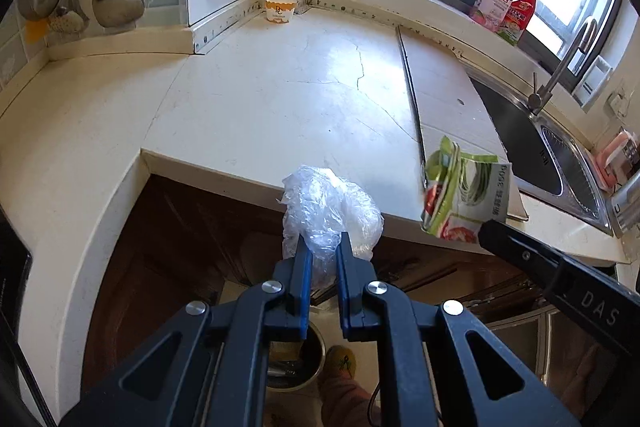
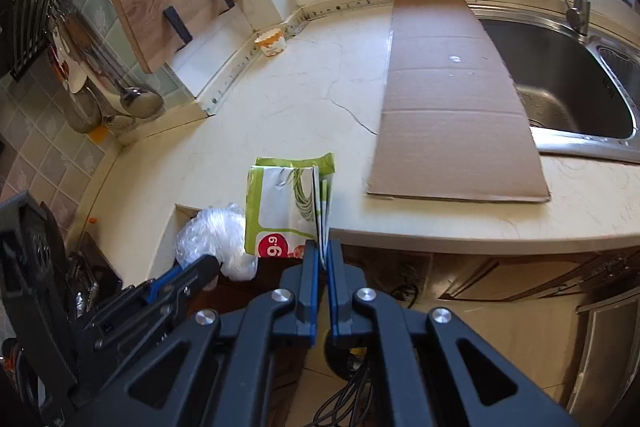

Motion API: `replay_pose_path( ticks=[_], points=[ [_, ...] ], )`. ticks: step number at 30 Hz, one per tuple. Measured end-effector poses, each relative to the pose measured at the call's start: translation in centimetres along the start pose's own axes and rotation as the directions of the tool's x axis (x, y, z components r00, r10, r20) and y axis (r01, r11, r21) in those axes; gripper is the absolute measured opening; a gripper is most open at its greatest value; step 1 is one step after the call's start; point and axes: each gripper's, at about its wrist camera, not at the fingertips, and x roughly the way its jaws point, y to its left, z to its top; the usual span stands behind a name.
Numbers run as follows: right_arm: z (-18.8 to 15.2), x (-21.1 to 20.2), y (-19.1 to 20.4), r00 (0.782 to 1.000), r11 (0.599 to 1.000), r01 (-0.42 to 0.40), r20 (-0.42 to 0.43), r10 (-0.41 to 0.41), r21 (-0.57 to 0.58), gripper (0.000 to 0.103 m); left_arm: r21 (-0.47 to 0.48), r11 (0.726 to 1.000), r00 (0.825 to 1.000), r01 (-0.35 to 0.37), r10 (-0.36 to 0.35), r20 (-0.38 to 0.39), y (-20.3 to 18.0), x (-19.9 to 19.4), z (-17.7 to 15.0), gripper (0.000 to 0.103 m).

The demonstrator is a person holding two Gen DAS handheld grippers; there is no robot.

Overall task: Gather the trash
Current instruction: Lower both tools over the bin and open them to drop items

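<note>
Both grippers carry trash: the left gripper (image 1: 323, 247) is clamped on a crumpled clear plastic bag (image 1: 330, 213) bulging ahead of its jaws, with a round metal bin (image 1: 308, 355) holding dark scraps beneath them. Beside it, the right gripper (image 2: 324, 253) pinches a flattened green-and-white food package (image 2: 290, 207) by its edge.

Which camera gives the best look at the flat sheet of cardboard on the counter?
The right wrist view. There the cardboard sheet lies in full, brown face and creases visible, beside the sink. The left wrist view catches the same cardboard at a slant, washed out pale, its near end hidden behind the green food package.
</note>
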Motion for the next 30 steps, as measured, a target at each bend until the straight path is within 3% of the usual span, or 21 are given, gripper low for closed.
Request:
replay_pose_path(
  ticks=[11,20,25,30],
  points=[
    [0.4,0.9,-2.7,1.0,0.995,0.025,-0.002,-0.025,-0.101,0.004,-0.109,0.994,0.999,-0.031,0.034,0.026,-0.6,3.4,-0.1,0.009],
    [0.8,4.8,-2.0,0.997,0.977,-0.069,-0.055,0.059,-0.204,0.004,-0.204,0.974,0.991,-0.103,0.119,0.068,0.9,3.9,-0.1,0.009],
    [-1.7,6.7,-0.5,0.99,0.951,-0.122,-0.109,0.094,-0.285,0.004,-0.253,0.952,0.983,-0.171,0.183,0.025,2.6,4.3,-3.5,0.009],
    [-6.2,8.2,0.7,0.981,0.898,-0.155,-0.169,0.093,-0.412,0.004,-0.316,0.923,0.975,-0.221,0.208,-0.077,5.2,5.1,-8.7,0.009]
  ],
)
